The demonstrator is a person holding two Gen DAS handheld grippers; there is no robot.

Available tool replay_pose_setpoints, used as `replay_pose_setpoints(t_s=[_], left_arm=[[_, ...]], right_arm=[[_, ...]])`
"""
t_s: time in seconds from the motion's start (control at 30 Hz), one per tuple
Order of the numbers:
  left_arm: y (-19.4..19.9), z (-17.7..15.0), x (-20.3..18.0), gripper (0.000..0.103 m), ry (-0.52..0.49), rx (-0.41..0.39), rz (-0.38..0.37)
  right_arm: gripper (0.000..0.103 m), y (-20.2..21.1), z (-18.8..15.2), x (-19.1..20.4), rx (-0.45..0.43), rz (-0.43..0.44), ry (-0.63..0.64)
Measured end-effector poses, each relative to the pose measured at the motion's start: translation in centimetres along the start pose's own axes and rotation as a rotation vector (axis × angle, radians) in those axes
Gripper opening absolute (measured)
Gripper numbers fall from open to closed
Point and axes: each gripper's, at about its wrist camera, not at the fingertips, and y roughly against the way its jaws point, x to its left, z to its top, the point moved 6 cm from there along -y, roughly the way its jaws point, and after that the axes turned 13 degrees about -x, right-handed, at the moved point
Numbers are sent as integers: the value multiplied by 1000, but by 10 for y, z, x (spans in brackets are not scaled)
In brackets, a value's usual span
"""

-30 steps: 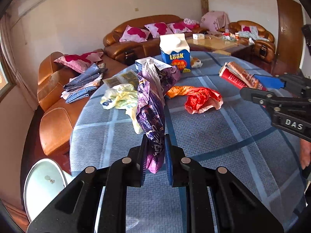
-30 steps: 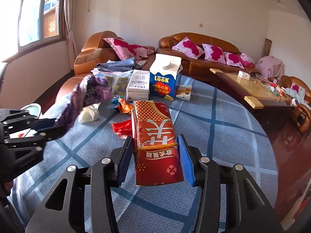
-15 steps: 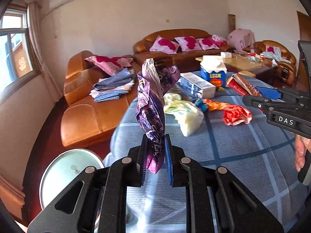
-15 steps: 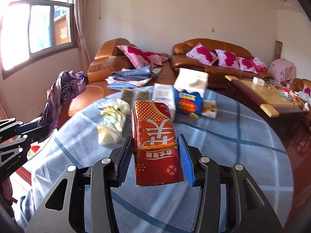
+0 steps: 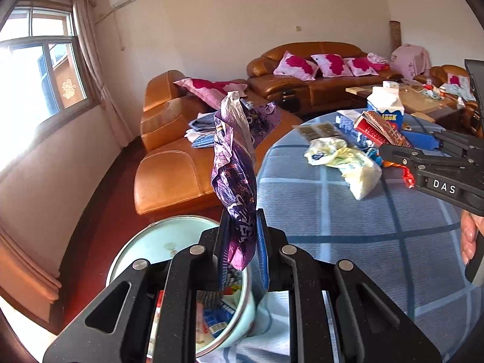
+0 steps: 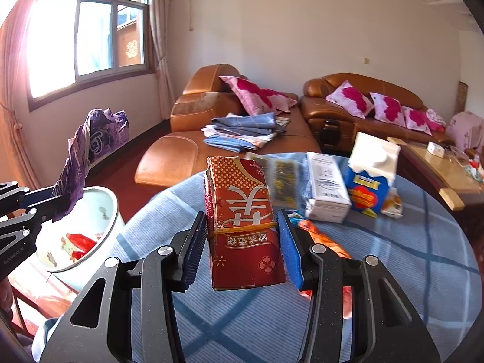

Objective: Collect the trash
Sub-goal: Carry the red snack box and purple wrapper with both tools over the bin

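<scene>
My left gripper [image 5: 243, 222] is shut on a crumpled purple wrapper [image 5: 234, 169] that stands up from its jaws. It hangs past the table's left edge, over the rim of a pale green bin [image 5: 142, 242] holding some trash. My right gripper [image 6: 241, 216] is shut on a red printed box [image 6: 242, 199] bound with a rubber band, held above the table. In the right wrist view the left gripper [image 6: 45, 199] with the purple wrapper [image 6: 87, 145] is above the bin [image 6: 99, 208]. The right gripper [image 5: 423, 148] with the red box [image 5: 381, 127] shows at the right of the left wrist view.
On the round table with a blue checked cloth [image 5: 348, 227] lie a yellow plastic bag [image 5: 348, 157], a white box [image 6: 326, 187], a blue-white carton [image 6: 372, 178] and an orange-red wrapper [image 6: 320, 236]. Brown leather sofas [image 5: 175, 166] stand beyond it. A hand [image 5: 469, 236] grips the right tool.
Both grippers have swung left with their loads, from over the table toward its left edge. The bin has come under the left gripper, and the window has come into view.
</scene>
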Motion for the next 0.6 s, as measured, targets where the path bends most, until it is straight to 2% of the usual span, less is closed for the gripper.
replay_pose_setpoints(t_s=[0.6], left_arm=[[10,-23,63,16,9,59,123]], right_arm=[[47,-31,8,64,-4,121,67]])
